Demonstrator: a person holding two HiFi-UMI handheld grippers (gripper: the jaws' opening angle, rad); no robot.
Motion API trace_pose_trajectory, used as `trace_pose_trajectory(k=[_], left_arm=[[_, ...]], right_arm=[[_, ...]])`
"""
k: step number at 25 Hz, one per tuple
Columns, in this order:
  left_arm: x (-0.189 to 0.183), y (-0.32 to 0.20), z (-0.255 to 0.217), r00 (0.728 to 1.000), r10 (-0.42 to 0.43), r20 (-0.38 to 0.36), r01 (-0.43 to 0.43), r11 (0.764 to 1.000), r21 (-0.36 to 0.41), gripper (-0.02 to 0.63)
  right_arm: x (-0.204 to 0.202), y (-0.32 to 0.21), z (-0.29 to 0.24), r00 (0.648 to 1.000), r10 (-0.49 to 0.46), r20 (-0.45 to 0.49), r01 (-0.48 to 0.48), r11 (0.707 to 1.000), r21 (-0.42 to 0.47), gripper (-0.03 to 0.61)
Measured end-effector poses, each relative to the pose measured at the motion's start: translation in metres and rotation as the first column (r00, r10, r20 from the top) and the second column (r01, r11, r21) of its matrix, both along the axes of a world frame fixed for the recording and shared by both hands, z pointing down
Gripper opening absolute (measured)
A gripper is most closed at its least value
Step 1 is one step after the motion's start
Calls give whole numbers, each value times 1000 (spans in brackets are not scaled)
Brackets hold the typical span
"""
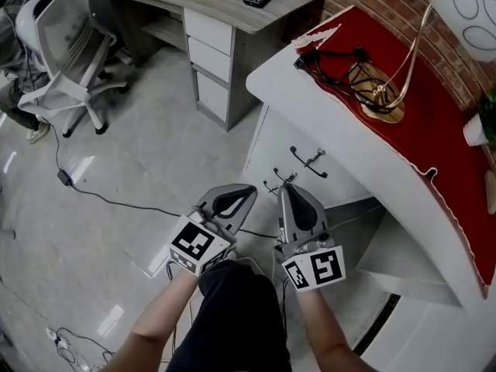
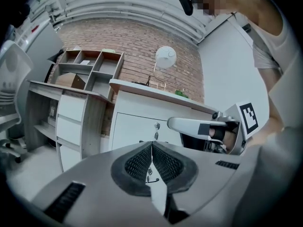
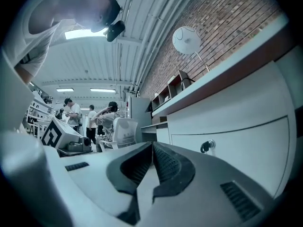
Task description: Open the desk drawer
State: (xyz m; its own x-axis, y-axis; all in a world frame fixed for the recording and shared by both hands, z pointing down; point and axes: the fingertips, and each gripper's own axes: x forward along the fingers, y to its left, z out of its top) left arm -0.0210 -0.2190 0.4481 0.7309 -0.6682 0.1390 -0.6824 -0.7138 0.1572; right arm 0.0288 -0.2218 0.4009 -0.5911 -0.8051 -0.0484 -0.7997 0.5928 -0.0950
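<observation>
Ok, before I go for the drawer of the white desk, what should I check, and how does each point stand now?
1. Handles in sight: ok, the upper handle and the lower handle show on the desk front.
2. Nothing in the left gripper: ok, jaws together.
3. Nothing in the right gripper: ok, jaws together.
4. Jaws wide enough to take a handle: not ok, both are shut.
5. Drawer unlocked: cannot tell.
</observation>
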Motion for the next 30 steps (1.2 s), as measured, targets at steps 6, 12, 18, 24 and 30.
trace_pose_trajectory(k=[6,12,18,24,30], left_arm=[[-6,-7,31,999,-20,-25,21,999,47,9],[-11,-11,79,1000,-27,-13,28,997,68,9],[-14,-9,127,999,-39,-23,40,997,66,9],[-6,-2,160,1000,0,3,0,998,63,9],[1,6,195,1000,22,-1,-22,998,53,9]], right_arm=[[7,-3,44,1000,1,-5,-1,1000,23,17],[7,2,84,998,-36,-57,41,996,78,17],[15,7,129,994,-67,-90,77,990,116,17],[25,10,157,992,-81,-92,93,986,136,17],[30,18,185,989,-102,-107,118,980,158,17]])
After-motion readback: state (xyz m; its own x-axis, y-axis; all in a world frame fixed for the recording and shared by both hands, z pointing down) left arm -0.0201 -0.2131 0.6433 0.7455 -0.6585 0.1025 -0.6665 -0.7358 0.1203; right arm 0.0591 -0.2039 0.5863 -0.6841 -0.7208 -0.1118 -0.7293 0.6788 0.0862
